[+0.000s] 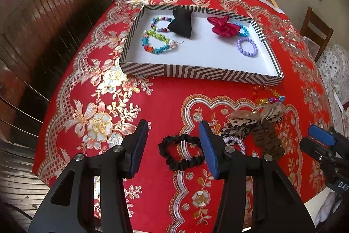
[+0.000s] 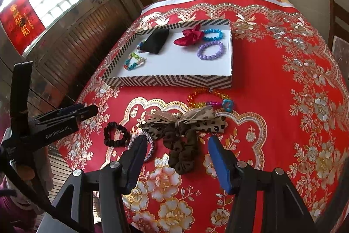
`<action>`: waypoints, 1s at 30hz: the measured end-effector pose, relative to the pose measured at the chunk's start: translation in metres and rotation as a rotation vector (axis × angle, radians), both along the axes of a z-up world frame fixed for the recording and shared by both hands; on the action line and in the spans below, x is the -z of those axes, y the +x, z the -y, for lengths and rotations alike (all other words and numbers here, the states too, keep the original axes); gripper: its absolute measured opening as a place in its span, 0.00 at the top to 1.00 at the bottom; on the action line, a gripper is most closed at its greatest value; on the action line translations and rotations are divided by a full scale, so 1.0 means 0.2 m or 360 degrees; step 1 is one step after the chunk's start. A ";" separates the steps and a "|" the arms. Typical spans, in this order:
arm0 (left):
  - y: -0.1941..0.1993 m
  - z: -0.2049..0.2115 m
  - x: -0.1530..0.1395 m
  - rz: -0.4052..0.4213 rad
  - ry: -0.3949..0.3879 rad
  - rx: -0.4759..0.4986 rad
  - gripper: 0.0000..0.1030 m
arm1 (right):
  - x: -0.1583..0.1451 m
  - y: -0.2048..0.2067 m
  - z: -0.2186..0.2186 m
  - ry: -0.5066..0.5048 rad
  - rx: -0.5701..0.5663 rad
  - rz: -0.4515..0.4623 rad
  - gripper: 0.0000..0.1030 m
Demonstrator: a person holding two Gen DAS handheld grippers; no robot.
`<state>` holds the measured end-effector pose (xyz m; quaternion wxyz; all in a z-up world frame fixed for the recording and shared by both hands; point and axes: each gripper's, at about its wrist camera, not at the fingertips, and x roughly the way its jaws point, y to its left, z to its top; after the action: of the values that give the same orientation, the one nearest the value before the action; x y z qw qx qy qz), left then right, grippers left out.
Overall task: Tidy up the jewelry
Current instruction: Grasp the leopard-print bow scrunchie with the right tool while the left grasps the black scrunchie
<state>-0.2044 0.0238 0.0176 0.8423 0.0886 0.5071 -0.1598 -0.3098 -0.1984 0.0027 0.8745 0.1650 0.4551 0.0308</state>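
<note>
With several bracelets already in the striped tray (image 2: 165,81), both empty grippers hover with jaws apart: the left gripper (image 1: 172,145) over the black scrunchie (image 1: 182,155), the right gripper (image 2: 177,158) over the brown scrunchie (image 2: 182,152) on the counter (image 2: 272,102), so the next move is probably lowering and closing.

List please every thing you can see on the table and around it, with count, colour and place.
tray: 1, striped rim, white inside, far half of table
bead bracelets in tray: 4, purple, blue, two multicolour
black pouch: 1, in tray, left
red bow: 1, in tray, right
bead bracelet on cloth: 1, multicolour, before tray
leopard bow: 1, brown
brown scrunchie: 1, below bow
black scrunchie: 1, left
lilac hair tie: 1, beside black scrunchie
tablecloth: 1, red floral
chair: 1, wooden, right
left gripper: fingers open, empty
right gripper: fingers open, empty
</note>
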 end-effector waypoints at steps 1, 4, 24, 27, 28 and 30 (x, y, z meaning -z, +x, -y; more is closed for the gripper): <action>0.01 -0.02 0.01 -0.0021 -0.0011 -0.0008 0.54 | 0.01 0.00 0.00 0.0002 -0.0003 -0.0009 0.46; 0.04 -0.08 0.05 -0.0123 -0.0074 -0.0036 0.54 | 0.06 0.00 0.01 0.0006 -0.0004 -0.0049 0.46; 0.12 -0.14 0.32 -0.0364 -0.0001 -0.0047 0.51 | 0.30 0.15 -0.06 -0.0007 -0.0080 -0.0202 0.46; 0.12 -0.11 0.33 -0.0326 0.0038 -0.0034 0.51 | 0.32 0.17 -0.08 -0.0032 -0.0100 -0.0208 0.46; 0.11 -0.10 0.34 -0.0322 0.0053 -0.0021 0.51 | 0.33 0.18 -0.08 -0.0044 -0.0104 -0.0214 0.46; 0.11 -0.07 0.35 -0.0304 0.0064 0.0005 0.53 | 0.35 0.19 -0.09 -0.0067 -0.0106 -0.0196 0.46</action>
<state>-0.1826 0.0387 -0.0520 0.7878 0.0906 0.5882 -0.1586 -0.2712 -0.1801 -0.0669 0.8465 0.1328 0.5140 0.0401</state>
